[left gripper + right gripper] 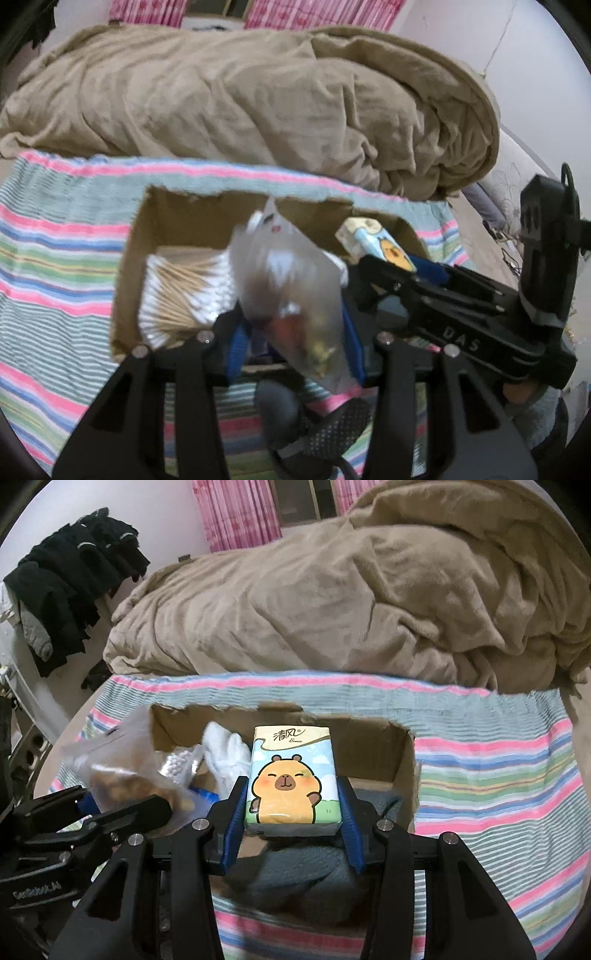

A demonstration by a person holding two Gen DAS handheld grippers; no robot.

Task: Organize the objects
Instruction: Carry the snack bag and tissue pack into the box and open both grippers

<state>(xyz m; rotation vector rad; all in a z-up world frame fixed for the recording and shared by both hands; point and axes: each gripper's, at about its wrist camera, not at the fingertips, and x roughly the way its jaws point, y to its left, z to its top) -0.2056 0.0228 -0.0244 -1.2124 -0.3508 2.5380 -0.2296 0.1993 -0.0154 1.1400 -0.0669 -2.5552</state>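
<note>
Tissue pack (293, 775) (yellow top, cartoon capybara on the front) stands upright between the blue pads (236, 814) of the right claw (293, 812), which is clamped on its two sides; the pack hangs over the open cardboard box (402, 771), toward the box's right half, and does not appear to rest on anything yet. Clear plastic bag (291, 295) with brownish contents is pinched in the left claw (295, 347), closed on the bag's lower part, and is held above the box's middle (motion blur hides what the bag contains). Inside the box already lie a bundle of cotton swabs (184, 295) at the left and a white cloth item (227, 757) near the centre; whether other things lie below them cannot be told. A grey knitted piece (306, 871) lies at the box's near edge, under the right claw. The box sits on a striped towel (498, 775) spread over the bed, with a rumpled tan blanket (332, 602) behind it and dark clothes (70, 587) hanging at the far left.

Judged progress: partly done. Two items seem stowed, two are in hand over the box and remain to be set down and released; the grey piece may also need placing.
</note>
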